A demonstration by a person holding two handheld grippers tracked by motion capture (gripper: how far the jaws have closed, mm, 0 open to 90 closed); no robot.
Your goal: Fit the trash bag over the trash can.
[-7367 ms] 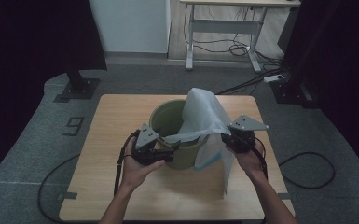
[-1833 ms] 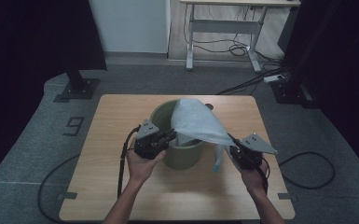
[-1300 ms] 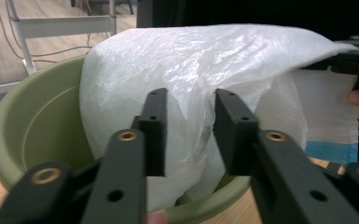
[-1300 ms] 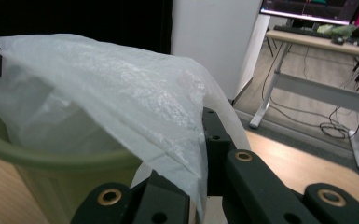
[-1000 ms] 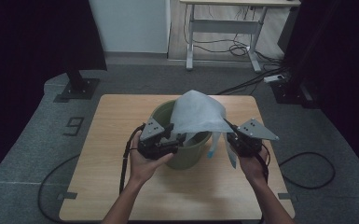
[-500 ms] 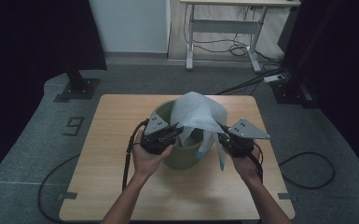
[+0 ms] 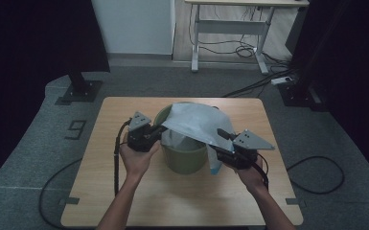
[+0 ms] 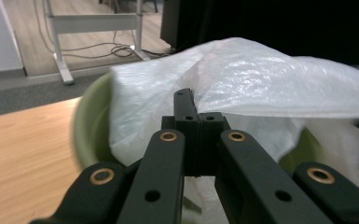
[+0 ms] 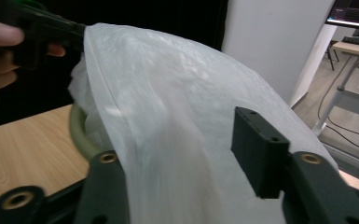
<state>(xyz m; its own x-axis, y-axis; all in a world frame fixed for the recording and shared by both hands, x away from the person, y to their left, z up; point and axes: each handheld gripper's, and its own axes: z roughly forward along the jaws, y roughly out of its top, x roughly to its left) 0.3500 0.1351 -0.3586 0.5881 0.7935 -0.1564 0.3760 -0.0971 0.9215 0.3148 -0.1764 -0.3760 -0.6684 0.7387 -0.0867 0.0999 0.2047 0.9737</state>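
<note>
- Wooden table (image 7: pixel 124 201) carried everything; its near edge ran out of the bottom of the high view, and the person's forearms were cut off there too.
- White, thin plastic bag (image 7: pixel 194 125) lay draped over the top of the bucket, stretched between the two grippers and hiding most of the rim and all of the inside.
- Green bucket (image 7: pixel 184 160) stood upright near the middle of the table; only its front wall and a strip of rim at the left were visible.
- The right gripper (image 9: pixel 186 158) had its jaws apart, having just been opening, with a fold of the bag hanging between them; whether either pad touched the film was hard to tell through the blur.
- The left gripper (image 8: pixel 189 100) had its jaws pressed together on the bag's edge beside the bucket's rim; the pinched film itself was hidden behind the jaws.
</note>
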